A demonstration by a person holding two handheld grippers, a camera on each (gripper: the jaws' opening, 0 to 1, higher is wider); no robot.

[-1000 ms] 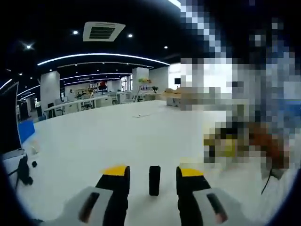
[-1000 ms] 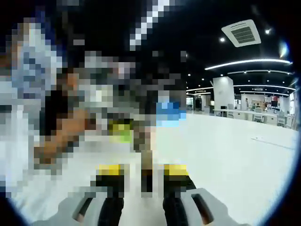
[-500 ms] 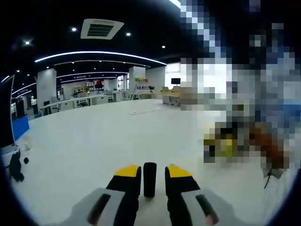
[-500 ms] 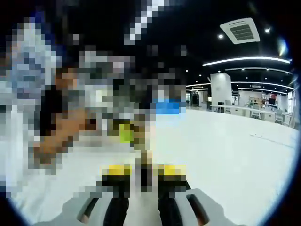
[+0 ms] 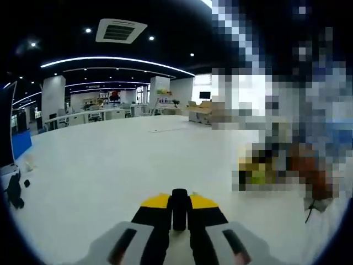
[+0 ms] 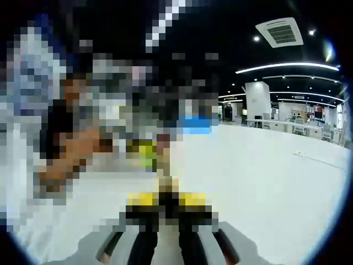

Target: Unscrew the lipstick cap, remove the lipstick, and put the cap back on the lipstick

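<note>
A short black lipstick tube (image 5: 179,208) stands upright on the white table (image 5: 110,165). My left gripper (image 5: 179,205) is shut on it, its yellow-tipped jaws pressed against both sides. In the right gripper view, my right gripper (image 6: 166,203) has its jaws drawn close around a small dark lipstick part (image 6: 166,200), which is too blurred to make out. The other gripper appears as a blurred yellow patch far off in each view, well apart from the near one.
A small black object (image 5: 13,191) lies at the table's left edge. A flat sheet of paper (image 5: 164,130) lies far back on the table. A person's blurred arm (image 6: 71,154) reaches in at the left of the right gripper view.
Both grippers' jaws have closed step by step from wide apart. The left ones now touch the black tube, and the right ones have pinched in on the dark part.
</note>
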